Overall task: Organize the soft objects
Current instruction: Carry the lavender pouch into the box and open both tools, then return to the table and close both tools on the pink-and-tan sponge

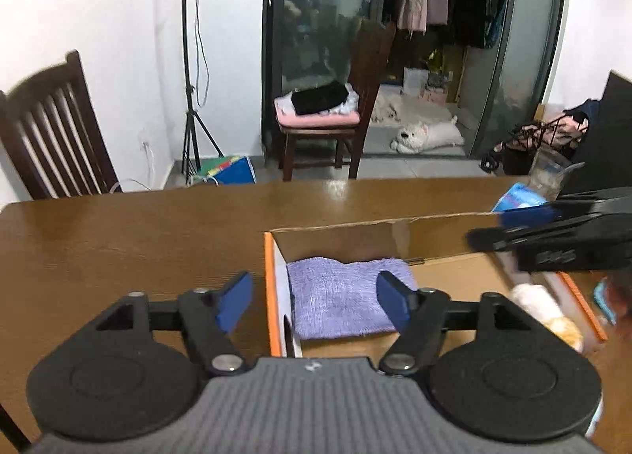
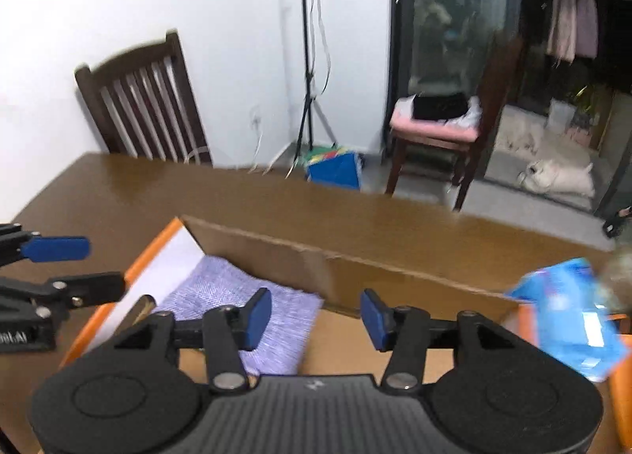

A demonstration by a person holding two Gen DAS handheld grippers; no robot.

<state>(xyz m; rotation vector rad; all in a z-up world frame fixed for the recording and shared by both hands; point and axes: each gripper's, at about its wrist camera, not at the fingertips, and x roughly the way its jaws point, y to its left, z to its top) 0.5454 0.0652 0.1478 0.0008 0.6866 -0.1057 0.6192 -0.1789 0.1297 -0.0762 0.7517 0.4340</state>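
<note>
A brown wooden counter [image 1: 118, 241] carries an open cardboard box [image 1: 395, 233] with orange edges, sitting toward the counter's near right part. At the far left of the scene, the left gripper [image 1: 314, 298] hovers over the box's left end with its blue-padded jaws spread apart and holding nothing; one pad hangs outside the box's left wall, the other over the inside. Directly ahead of and below those jaws, a folded lilac cloth [image 1: 339, 296] lies flat on the box floor, pushed into the far left corner, its long axis seeming to run from the far wall toward the near side. Moving right, the middle of the box floor is bare cardboard. Next, a cream and tan plush [image 1: 547, 310] lies along the box's right wall, blurred, its long axis seeming to follow that wall. Above the box's right part, the right gripper [image 2: 316, 317] hovers with its jaws also apart and empty. Just past the box's far right corner sits a blue packet [image 2: 568, 312], touching or just beside the rim; which cannot be told. Judging by position, the left gripper is nearer the cloth, and the right gripper is nearer the plush and packet.
</note>
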